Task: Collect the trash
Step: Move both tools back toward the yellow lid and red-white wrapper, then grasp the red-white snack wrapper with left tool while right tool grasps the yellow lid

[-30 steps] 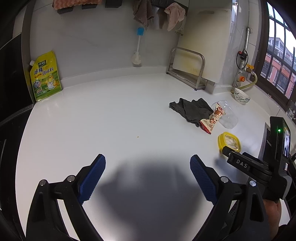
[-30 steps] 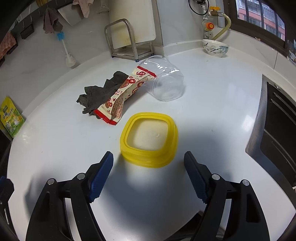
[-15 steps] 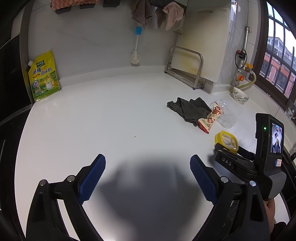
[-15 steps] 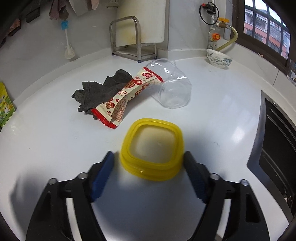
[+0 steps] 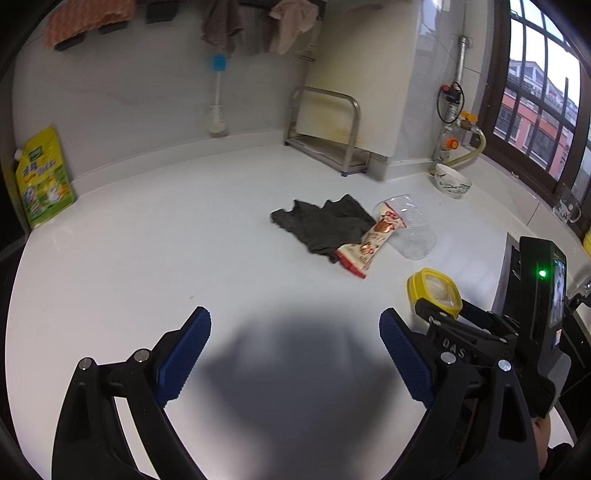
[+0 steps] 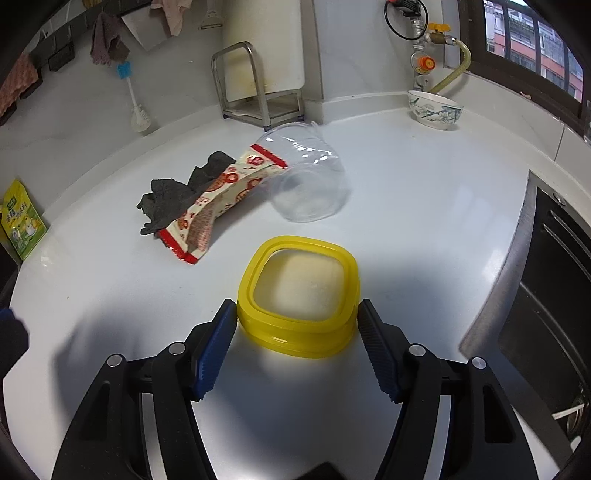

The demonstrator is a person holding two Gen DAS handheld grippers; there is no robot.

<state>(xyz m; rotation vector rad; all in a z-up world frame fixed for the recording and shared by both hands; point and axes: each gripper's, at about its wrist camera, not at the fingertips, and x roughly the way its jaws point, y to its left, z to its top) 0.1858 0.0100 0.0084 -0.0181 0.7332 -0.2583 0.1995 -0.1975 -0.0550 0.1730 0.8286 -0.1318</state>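
Yellow-rimmed lid (image 6: 298, 295) flat on counter — red-patterned wrapper (image 6: 218, 205) beyond.

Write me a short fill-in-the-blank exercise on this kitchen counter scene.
1. The right tongs straddle a lid whose rim is ____.
2. The clear plastic cup lies on its ____.
3. The snack wrapper rests partly on a dark ____.
4. The left tongs hold ____.

Missing words: yellow; side; cloth; nothing

A glossy white bench (image 5: 155, 236) meets a pale wall (image 5: 147, 96) hung with cloths (image 5: 255, 26), a dark-framed window (image 5: 535, 110) lets in daylight at right, and a steel sink (image 6: 554, 266) borders the bench.
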